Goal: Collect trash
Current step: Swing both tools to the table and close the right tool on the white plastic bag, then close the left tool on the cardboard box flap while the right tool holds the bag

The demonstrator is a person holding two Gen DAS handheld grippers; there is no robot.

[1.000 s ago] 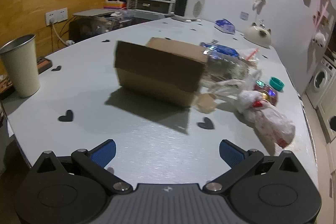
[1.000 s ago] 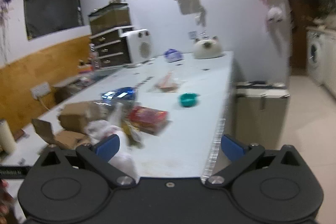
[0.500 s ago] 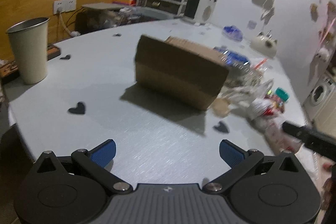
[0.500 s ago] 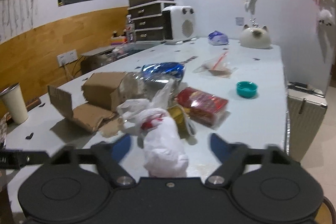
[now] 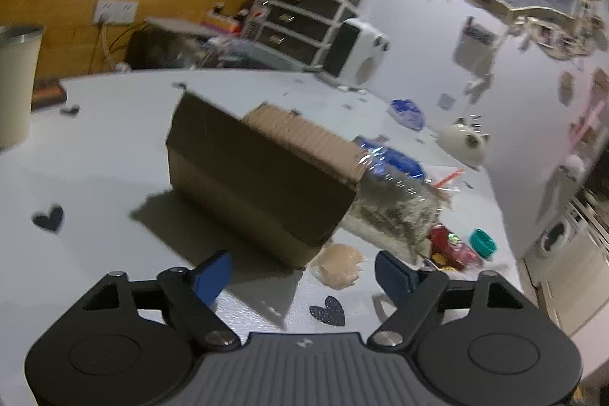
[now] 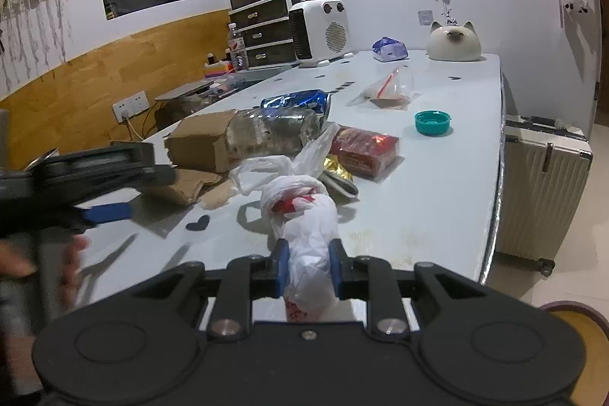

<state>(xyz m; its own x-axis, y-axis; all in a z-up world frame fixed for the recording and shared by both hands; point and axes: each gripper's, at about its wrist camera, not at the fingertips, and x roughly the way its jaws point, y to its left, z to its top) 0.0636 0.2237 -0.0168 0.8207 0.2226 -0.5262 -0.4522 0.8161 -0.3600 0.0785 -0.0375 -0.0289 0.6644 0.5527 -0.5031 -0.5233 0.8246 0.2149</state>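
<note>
At the near edge of the desk (image 6: 437, 215), the white plastic bag (image 6: 310, 242) is pinched between the blue pads of the right gripper (image 6: 307, 267), whose jaws have just been closing onto it. Over to the left, the left gripper (image 5: 302, 273) is held above the desk with its jaws parted and just narrowing, nothing gripped between them; a black heart sticker (image 5: 328, 311) is seen below the gap. Just ahead, the way is blocked by the cardboard box (image 5: 259, 177), with a torn scrap of card (image 5: 338, 265) at its near corner. Against the box's far side a crumpled clear wrapper (image 6: 274, 132) and a blue foil bag (image 6: 300, 101) are piled. A red packet (image 6: 363, 149) is set beside them, then a teal lid (image 6: 432, 122). At the far edge a cat-shaped jar (image 6: 453, 42) and a white heater (image 6: 319, 27) are parked.
</note>
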